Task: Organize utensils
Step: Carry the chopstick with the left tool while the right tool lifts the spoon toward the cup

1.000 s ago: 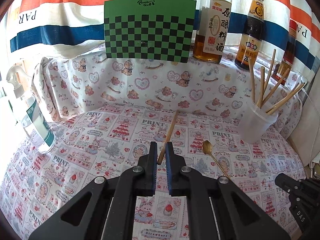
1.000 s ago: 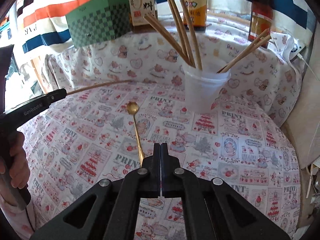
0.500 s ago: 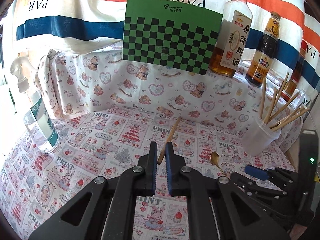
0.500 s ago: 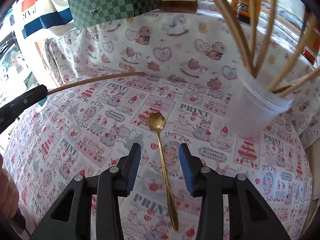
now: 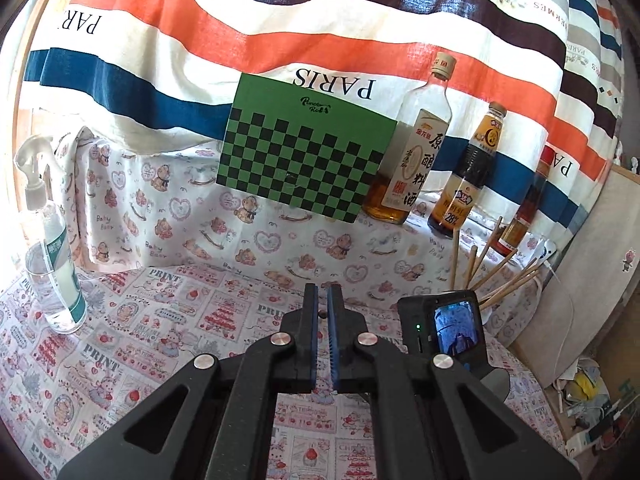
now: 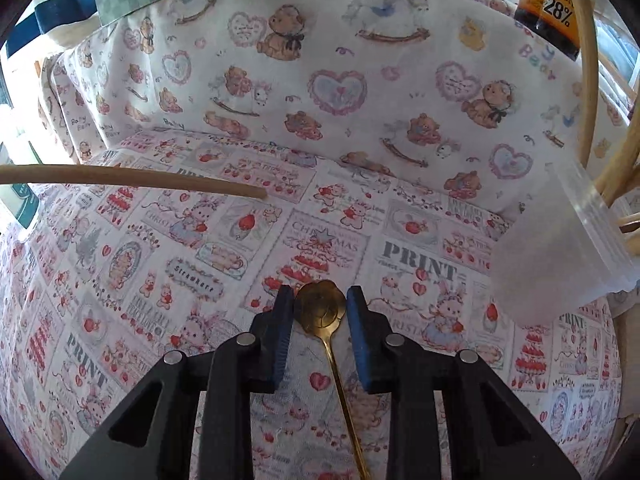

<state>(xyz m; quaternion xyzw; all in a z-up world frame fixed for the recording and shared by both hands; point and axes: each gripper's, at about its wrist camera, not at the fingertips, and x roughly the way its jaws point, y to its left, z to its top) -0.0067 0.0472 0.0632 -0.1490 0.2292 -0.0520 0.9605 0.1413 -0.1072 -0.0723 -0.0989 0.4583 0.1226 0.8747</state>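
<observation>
A gold spoon (image 6: 322, 314) lies on the printed tablecloth (image 6: 120, 280), handle toward the camera. My right gripper (image 6: 319, 292) is low over it. Its jaws are closing, with the spoon's bowl between the blue pads and a thin gap on each side. My left gripper (image 5: 320, 296) is shut on a wooden chopstick (image 5: 320, 313), seen end-on there. In the right wrist view the same chopstick (image 6: 132, 179) reaches in from the left, above the cloth. A translucent cup (image 6: 560, 256) with several chopsticks (image 5: 492, 272) stands at the right.
The right tool's camera housing (image 5: 452, 328) hides most of the cup in the left wrist view. A spray bottle (image 5: 54, 272) stands far left. A green checkered board (image 5: 304, 160) and three sauce bottles (image 5: 416, 152) line the raised back ledge.
The right gripper opened, sank over the spoon and now brackets its bowl more narrowly. The left gripper rose and turned with the chopstick, which now shows end-on.
</observation>
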